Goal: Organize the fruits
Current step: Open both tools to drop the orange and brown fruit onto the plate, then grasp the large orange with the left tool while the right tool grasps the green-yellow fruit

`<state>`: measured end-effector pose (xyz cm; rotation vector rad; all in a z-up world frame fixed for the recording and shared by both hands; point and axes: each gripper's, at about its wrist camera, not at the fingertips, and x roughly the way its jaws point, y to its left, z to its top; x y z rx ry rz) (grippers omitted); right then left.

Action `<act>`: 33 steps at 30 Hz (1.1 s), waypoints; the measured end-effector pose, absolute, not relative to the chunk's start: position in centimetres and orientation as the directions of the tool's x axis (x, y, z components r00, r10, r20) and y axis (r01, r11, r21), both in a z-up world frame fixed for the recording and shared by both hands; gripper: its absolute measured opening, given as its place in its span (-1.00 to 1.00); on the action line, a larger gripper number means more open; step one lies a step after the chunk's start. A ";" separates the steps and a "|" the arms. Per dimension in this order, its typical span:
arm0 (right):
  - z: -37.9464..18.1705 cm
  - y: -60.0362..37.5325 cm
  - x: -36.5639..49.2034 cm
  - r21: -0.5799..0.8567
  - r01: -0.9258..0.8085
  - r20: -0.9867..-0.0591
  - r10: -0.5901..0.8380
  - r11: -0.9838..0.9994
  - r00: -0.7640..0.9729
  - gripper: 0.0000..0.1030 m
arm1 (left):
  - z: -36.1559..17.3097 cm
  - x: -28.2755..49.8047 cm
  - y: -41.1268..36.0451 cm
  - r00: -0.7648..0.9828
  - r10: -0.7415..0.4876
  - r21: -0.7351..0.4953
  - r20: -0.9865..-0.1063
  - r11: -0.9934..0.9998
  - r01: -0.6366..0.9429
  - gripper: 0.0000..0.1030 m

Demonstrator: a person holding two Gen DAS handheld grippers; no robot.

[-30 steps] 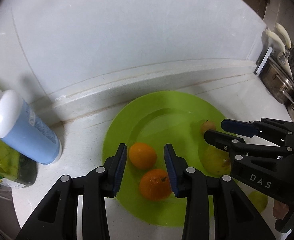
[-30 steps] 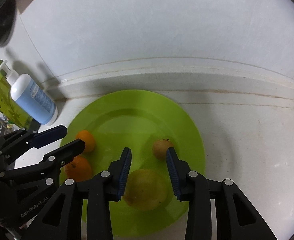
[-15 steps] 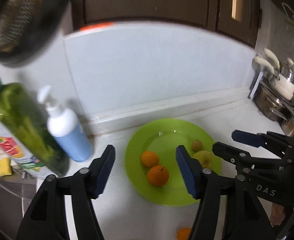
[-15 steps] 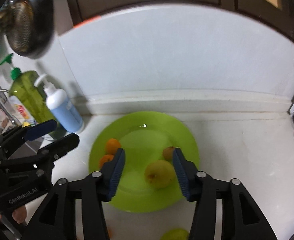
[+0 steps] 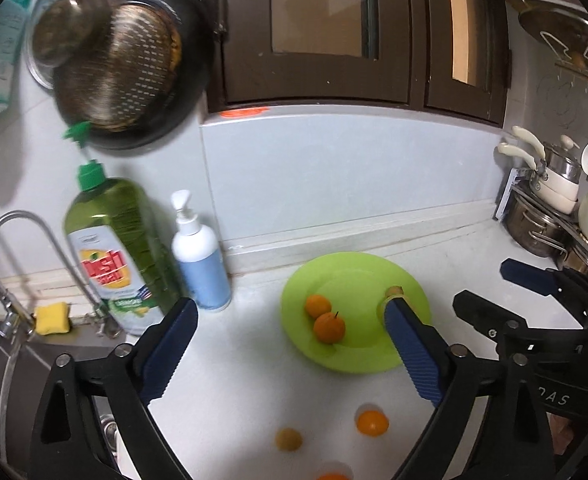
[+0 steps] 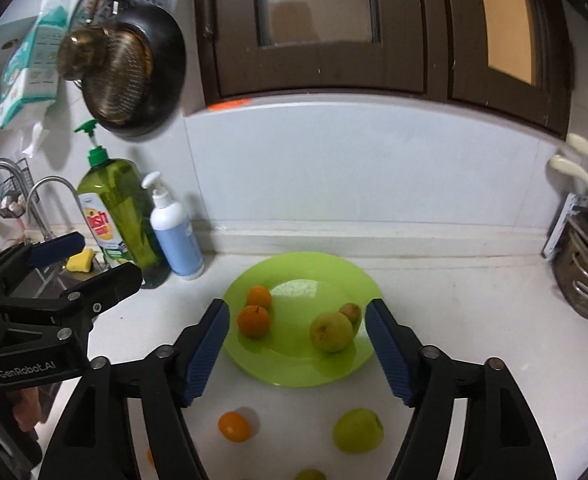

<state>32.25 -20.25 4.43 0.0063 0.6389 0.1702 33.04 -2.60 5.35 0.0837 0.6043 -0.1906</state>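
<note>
Left gripper (image 5: 289,328): jaws stood wide apart, having just been opening; nothing lay between the pads, which hung above the counter (image 5: 249,364).
Right gripper (image 6: 298,340): jaws stood apart, having just been opening; nothing was clamped, and the plate showed in the gap beyond the pads.
Green plate (image 6: 294,376): lay on the counter ahead of both grippers, below the fingertips of the right one.
Two oranges (image 6: 253,320): sat touching each other on the plate, just beyond the right gripper's left pad.
Yellow-green pear (image 6: 331,331): rested on the plate near the right gripper's right pad, with a small brownish fruit (image 6: 350,311) touching its far side.
Loose orange (image 6: 234,426): lay on the counter off the plate, nearer the right gripper's body, between its two arms.
Green apple (image 6: 358,430): lay on the counter off the plate, beside the right arm of the right gripper.
Small tan fruit (image 5: 288,439): lay on the counter between the left gripper's arms, near another loose orange (image 5: 372,423).
Soap bottles (image 5: 199,256): stood against the wall, ahead and to the left of the left gripper, beside the tap (image 5: 25,248).
Pots (image 5: 546,220): stacked far right, beyond the right gripper as seen from the left wrist.
</note>
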 end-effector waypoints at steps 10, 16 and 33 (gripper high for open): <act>4.2 -19.5 27.3 0.045 -0.145 -0.581 0.143 0.989 0.802 0.46 | 4.4 27.9 -0.7 0.807 -0.155 0.029 -0.570 0.978 0.208 0.90; 2.9 -19.1 25.0 0.040 -0.151 -0.601 0.144 0.988 0.786 0.46 | 3.0 25.7 -0.4 0.793 -0.164 0.043 -0.587 0.972 0.233 0.90; -3.1 -17.5 21.8 0.048 -0.183 -0.713 0.162 0.982 0.682 0.46 | -3.2 23.0 -0.4 0.713 -0.221 0.061 -0.666 0.936 0.347 0.84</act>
